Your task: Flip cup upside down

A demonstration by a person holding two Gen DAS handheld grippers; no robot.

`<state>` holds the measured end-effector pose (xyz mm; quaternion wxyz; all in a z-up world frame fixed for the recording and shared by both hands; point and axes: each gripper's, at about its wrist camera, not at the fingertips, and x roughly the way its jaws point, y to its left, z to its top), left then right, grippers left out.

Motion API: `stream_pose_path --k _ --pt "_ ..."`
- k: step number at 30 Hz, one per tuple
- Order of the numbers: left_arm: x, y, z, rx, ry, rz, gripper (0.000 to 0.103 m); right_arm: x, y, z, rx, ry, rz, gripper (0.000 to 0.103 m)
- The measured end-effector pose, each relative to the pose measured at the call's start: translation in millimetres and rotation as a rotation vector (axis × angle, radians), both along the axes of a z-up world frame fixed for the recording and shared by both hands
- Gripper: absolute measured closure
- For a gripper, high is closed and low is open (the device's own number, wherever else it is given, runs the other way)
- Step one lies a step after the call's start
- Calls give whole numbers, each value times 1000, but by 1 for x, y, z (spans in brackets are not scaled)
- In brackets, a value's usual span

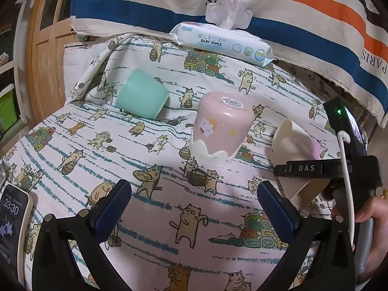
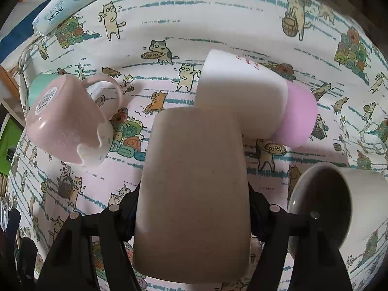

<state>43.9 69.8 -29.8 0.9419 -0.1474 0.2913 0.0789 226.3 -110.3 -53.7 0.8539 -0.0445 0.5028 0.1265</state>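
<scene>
Clamped between the right gripper's [image 2: 191, 215] black fingers, a speckled beige plastic cup [image 2: 194, 189] fills the right wrist view and hides the pads; its lower end is cut off by the frame. Beyond it a white-and-lilac cup [image 2: 257, 97] lies on its side on the cat-print cloth [image 2: 218, 31]. Another white mug [image 2: 339, 201] lies at right, partly cropped. The left gripper [image 1: 194, 208] hovers with blue-padded fingers [image 1: 111, 208] spread wide, holding nothing. Ahead, a pink handled mug [image 1: 218, 126] stands inverted; a mint-green cup [image 1: 141, 97] lies tipped over.
</scene>
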Motion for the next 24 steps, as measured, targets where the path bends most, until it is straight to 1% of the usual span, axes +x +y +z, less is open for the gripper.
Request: stream_pose_path --k 3,8,13,18,24 --pt "0 -3 1 11 -5 -8 0 -2 -4 0 7 0 -4 34" --pt "-1 -5 2 18 -12 -14 0 -19 -13 8 22 -35 0 34" --pt "-2 -9 4 30 -19 -25 0 -47 -28 19 67 -53 13 34" --pt "-3 -11 5 37 -24 -29 0 -83 -40 30 102 -76 24 34" --pt "-3 -11 5 37 -25 -28 0 -117 -51 27 130 -96 10 34"
